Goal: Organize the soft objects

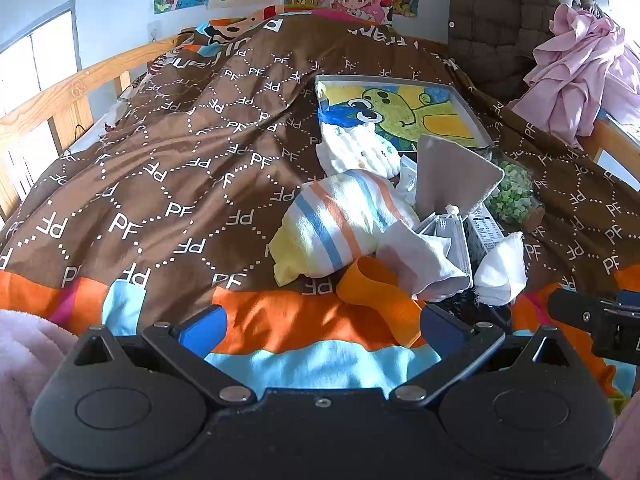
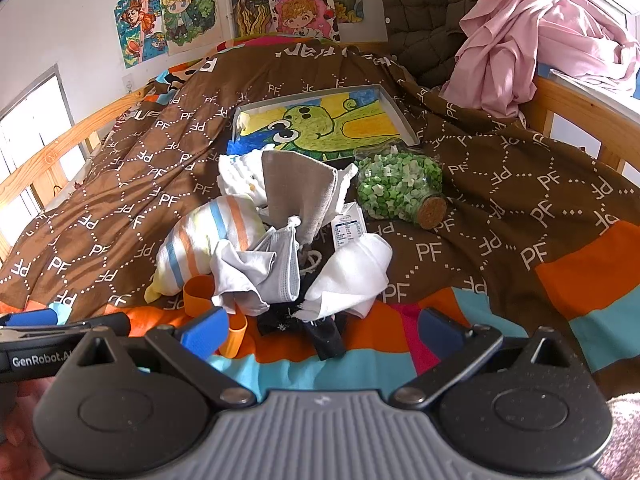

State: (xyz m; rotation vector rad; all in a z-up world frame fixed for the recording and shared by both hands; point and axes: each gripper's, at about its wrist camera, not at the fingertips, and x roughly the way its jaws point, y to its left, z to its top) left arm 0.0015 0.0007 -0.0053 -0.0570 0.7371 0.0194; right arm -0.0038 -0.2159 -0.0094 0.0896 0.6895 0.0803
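Where the brown quilt gives way to its orange and blue bands, both grippers hover low over the bed with nothing in them. The left gripper has its blue fingers spread wide apart, over the orange band. The right gripper is spread just as wide, its fingers framing the near edge of the pile; the left gripper's black body shows at the left edge of the right wrist view.

On the left runs a wooden rail, beside the window. The soft things lie heaped right of the bed's middle, just beyond the grippers. Leftmost is a striped cloth — white with blue and orange bands — and an orange cup lies on its side touching its near edge. Next comes a crumpled white sock, then a grey face mask and an upright grey cloth behind it. A white quilted cloth sits behind the striped one. A dark sock lies at the pile's near edge. A white cloth lies further right, with a small carton behind it.

Beyond the pile rests a shallow tray holding a frog drawing. Right of the pile, a corked jar of green bits lies on its side. At far right — on the rail — pink fabric is bunched.
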